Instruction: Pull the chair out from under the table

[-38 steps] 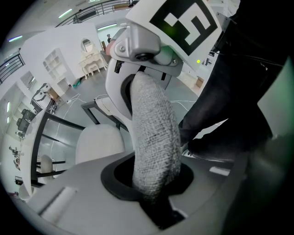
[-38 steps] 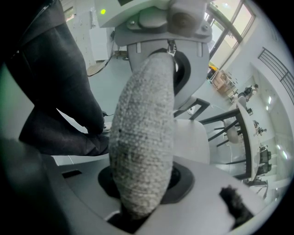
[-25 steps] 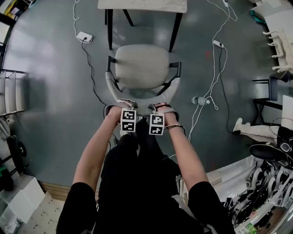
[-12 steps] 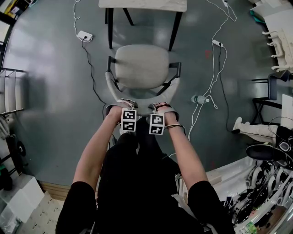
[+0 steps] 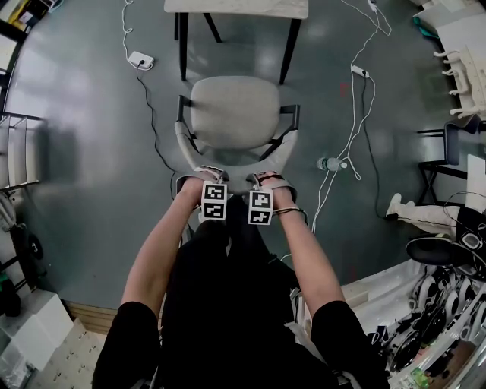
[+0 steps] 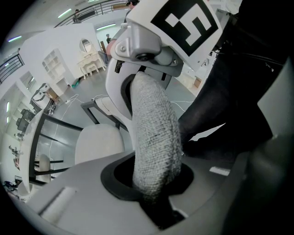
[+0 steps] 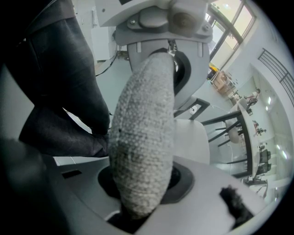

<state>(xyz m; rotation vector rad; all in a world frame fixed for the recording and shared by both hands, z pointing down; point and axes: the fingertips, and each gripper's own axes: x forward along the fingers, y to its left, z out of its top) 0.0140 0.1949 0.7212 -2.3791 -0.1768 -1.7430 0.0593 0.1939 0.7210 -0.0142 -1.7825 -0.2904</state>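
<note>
Chair (image 5: 235, 110): upper middle of the head view, on the grey floor (image 5: 91, 137); pale padded seat fully in sight, dark frame and armrests at both sides.
Desk (image 5: 235, 7): top edge of the frame, light top on dark legs; a strip of floor shows between its edge and the chair's seat.
Backrest (image 5: 184, 148): curved, covered in grey woven fabric, on the side of the chair nearest the person.
Left tool (image 5: 203, 176): pointing steeply down, jaws closed on the backrest's top rail, left of its middle.
Right tool (image 5: 267, 178): just beside the left one, also pointing steeply down, jaws clamped on the same rail to the right.
Arms: both bare and stretched forward from the bottom of the frame.
Cables (image 5: 357, 129): white, trailing over the floor right of the chair; another runs at the upper left.
</note>
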